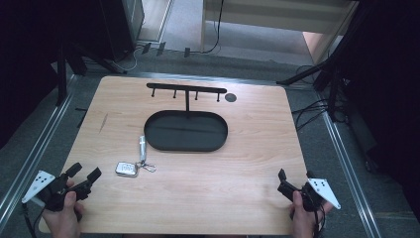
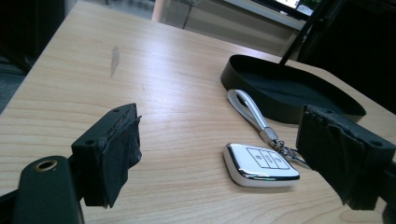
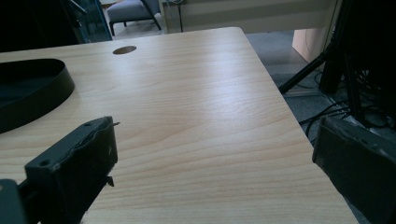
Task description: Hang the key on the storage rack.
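Note:
A white car key fob point(image 1: 127, 169) point(image 2: 260, 164) with a white strap point(image 1: 142, 147) point(image 2: 248, 108) on a metal ring lies left of the table's middle. Just beyond it stands a black oval tray point(image 1: 218, 141) point(image 2: 261, 100) point(image 3: 56, 91) with an upright post carrying a black hook rail point(image 1: 186, 89). My left gripper point(image 1: 84, 174) point(image 2: 219, 154) rests at the near left corner, open, jaws empty, the fob a short way ahead. My right gripper point(image 1: 289, 181) point(image 3: 215, 163) sits at the near right corner, open and empty, pointing over bare wood.
The wooden table point(image 1: 247, 163) has a dark round hole point(image 1: 231, 97) point(image 3: 124, 50) near the back right. Metal rails run along both sides, cables lie on the floor at right point(image 1: 312, 111), and dark stands crowd the far corners.

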